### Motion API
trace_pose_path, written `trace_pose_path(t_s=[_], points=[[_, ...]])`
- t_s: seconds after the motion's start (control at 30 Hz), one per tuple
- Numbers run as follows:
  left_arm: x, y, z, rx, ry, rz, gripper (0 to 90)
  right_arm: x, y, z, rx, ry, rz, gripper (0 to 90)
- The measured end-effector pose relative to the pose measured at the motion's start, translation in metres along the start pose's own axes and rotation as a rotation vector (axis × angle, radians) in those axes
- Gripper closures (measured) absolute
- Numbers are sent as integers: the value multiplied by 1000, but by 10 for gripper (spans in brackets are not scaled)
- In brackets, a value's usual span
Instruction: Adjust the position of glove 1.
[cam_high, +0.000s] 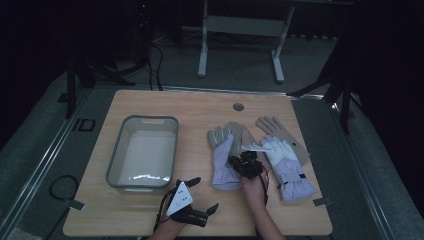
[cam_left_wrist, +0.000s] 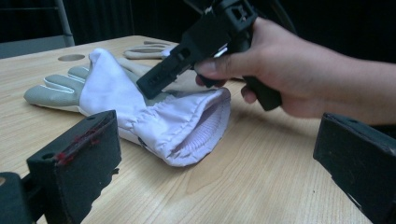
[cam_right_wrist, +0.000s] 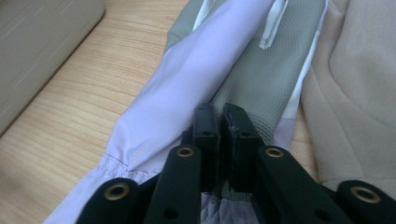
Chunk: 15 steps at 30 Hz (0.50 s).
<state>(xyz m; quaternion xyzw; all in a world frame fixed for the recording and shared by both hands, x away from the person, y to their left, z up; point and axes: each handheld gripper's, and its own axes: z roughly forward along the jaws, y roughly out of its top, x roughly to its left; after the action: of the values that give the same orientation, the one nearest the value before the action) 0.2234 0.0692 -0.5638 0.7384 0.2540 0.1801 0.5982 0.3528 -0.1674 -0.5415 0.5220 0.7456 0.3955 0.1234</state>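
My left gripper (cam_high: 200, 196) is black, topped by a pale three-cornered plate with small dots on it; its fingers (cam_left_wrist: 77, 163) are blocky black slabs, one scuffed with red marks along its edge; my right gripper (cam_right_wrist: 219, 122) is black too, its arms set with brass-ringed holes and its fingers (cam_right_wrist: 205, 128) narrow and squared at the tips; a dark cable trails by my right hand (cam_high: 253, 186); my forearms are bare, no sleeves.

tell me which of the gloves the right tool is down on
The lavender and grey glove nearest the grey tub, leftmost of the four. The right tool sits over its cuff end; the other lavender glove and two beige gloves lie apart from it.
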Motion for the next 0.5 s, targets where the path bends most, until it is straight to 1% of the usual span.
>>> trace_pose_path(t_s=[0.1, 0.13, 0.27, 0.3, 0.37, 0.43, 0.5], points=[[0, 0, 0, 4, -1, 0, 6, 0, 8, -7, 1, 5, -47, 766], [0, 0, 0, 3, -1, 0, 6, -1, 11, -11, -7, 3, -64, 737], [0, 0, 0, 3, -1, 0, 6, -9, 23, -26, -26, 12, -106, 670], [0, 0, 0, 3, -2, 1, 6, -11, 26, -30, -26, 10, -122, 654], [0, 0, 0, 3, -2, 2, 6, -18, 32, -40, -34, 19, -169, 618], [0, 0, 0, 4, -2, 2, 6, -25, 35, -50, -41, 29, -203, 615], [0, 0, 0, 4, -1, 1, 6, -32, 36, -57, -39, 22, -232, 614]])
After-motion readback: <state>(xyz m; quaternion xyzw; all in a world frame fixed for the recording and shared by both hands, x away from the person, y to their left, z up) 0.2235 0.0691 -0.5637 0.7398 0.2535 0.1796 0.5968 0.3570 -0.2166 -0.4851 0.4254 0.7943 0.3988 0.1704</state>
